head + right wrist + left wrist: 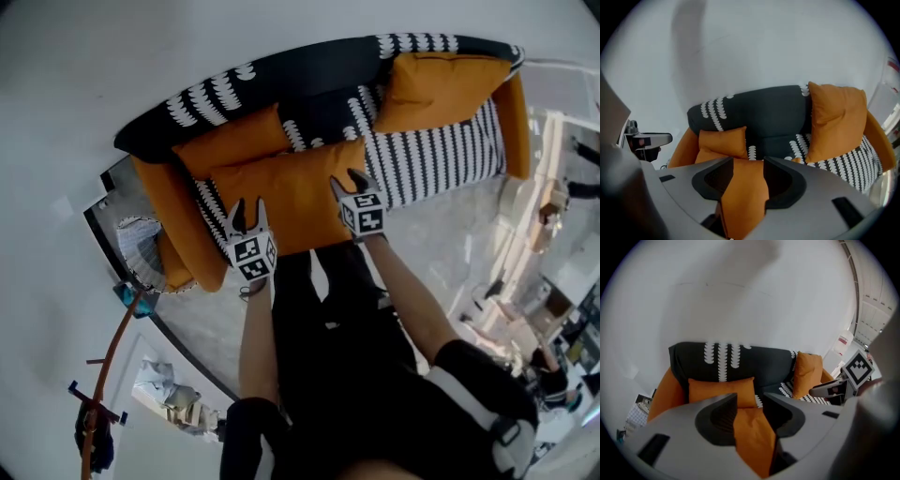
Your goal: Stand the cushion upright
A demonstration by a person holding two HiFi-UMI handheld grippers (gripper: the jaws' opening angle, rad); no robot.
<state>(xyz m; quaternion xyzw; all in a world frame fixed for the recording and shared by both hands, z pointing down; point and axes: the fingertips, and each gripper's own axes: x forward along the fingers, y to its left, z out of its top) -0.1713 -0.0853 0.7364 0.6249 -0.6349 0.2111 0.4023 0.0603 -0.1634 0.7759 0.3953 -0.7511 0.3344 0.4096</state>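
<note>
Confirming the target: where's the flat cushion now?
Head view: the flat cushion lies on the sofa seat, left of centre, in front of the small cushion at the backrest; the left gripper and right gripper are at its near edge.

left gripper [248,211]: your jaws stand apart, tips pointing forward and down | right gripper [349,185]: near the left gripper's right side, jaws likewise apart | arms: your left forearm [255,328] and right forearm [411,300] stretch out behind each gripper
</note>
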